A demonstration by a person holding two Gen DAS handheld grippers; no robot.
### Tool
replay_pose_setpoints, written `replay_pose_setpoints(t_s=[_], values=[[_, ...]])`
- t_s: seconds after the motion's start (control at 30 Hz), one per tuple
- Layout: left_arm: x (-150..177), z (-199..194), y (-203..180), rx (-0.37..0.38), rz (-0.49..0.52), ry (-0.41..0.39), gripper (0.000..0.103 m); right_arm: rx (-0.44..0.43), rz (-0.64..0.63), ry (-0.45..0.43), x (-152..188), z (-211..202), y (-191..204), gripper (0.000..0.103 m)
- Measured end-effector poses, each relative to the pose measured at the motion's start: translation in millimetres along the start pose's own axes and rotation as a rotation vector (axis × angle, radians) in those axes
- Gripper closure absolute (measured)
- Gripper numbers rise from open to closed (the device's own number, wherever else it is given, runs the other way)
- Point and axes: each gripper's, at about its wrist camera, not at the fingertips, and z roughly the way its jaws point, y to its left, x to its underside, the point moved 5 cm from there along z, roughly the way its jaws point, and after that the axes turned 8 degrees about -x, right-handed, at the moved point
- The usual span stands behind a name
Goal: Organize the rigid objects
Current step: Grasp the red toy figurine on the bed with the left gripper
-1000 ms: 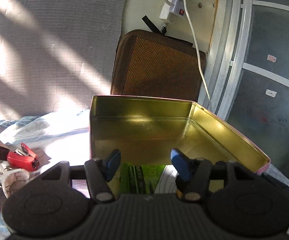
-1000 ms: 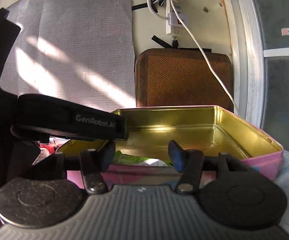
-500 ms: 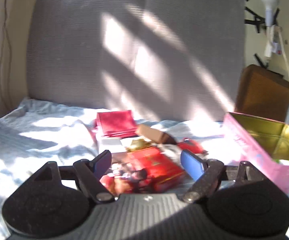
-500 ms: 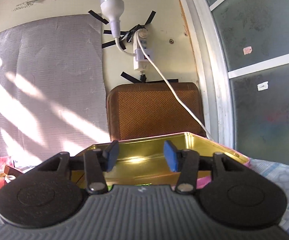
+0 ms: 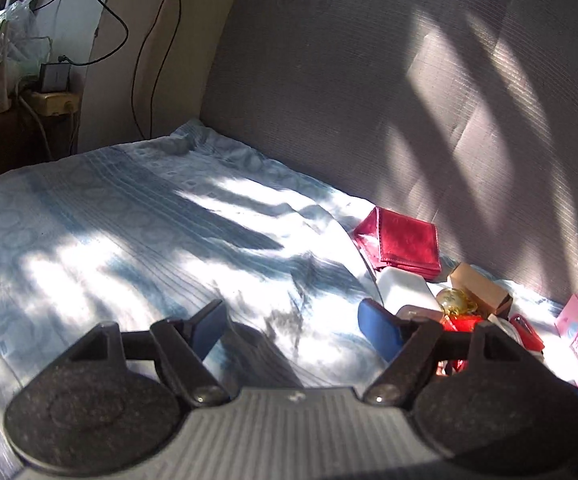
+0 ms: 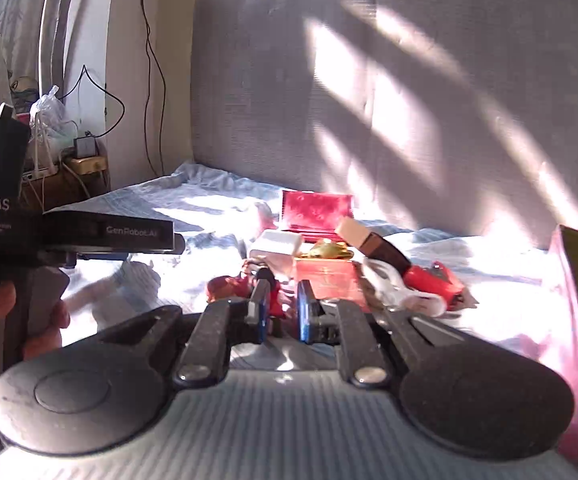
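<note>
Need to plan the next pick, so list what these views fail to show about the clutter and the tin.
- Pink tin: cut off by the right edge in both views; its contents are unseen.
- Red box: left wrist view, mostly hidden behind the left gripper.
- Small red item by the right gripper: blurred and partly covered by its fingers; identity unclear.
- Gold object: too small and glary to identify in either view.
</note>
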Motion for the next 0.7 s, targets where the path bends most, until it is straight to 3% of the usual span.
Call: replay_pose_setpoints(t_s=[0.1,0.17,0.23,0.37,0.5,0.53,0.6,0.67,0.7], values=[[0,1,1,0.008,-0.020,0.005,0.029,-0.007,0.063,0.046,-2,28,-1,0.078],[0,-2,-1,0.011,-0.011,-0.005,0.029,-0.021,0.112,0.065,0,38,-3,0.083],[-1,-2,-3,0.020,0.003,-0.011,0.029,-0.068,0.159,0.081,6,29,-6,0.090],[1,-5,-12,0.071,0.026,0.005,0.028,-0.056,0.137,0.088,13,-1,-8,0.091],[9,-13,-32,0.213,0.088,0.045,0.026,-0.021,0.123,0.067,21,-35,-10,0.094],[14,-17,-39,0.264,0.112,0.075,0.026,-0.013,0.121,0.062,24,-45,-10,0.102],[29,-26,-59,0.373,0.163,0.149,0.026,0.017,0.103,0.066,33,-68,-13,0.101],[50,-41,-81,0.479,0.221,0.208,0.025,0.091,0.070,0.076,48,-95,-15,0.101],[59,-51,-92,0.510,0.260,0.198,0.022,0.118,0.070,0.074,54,-110,-19,0.101]])
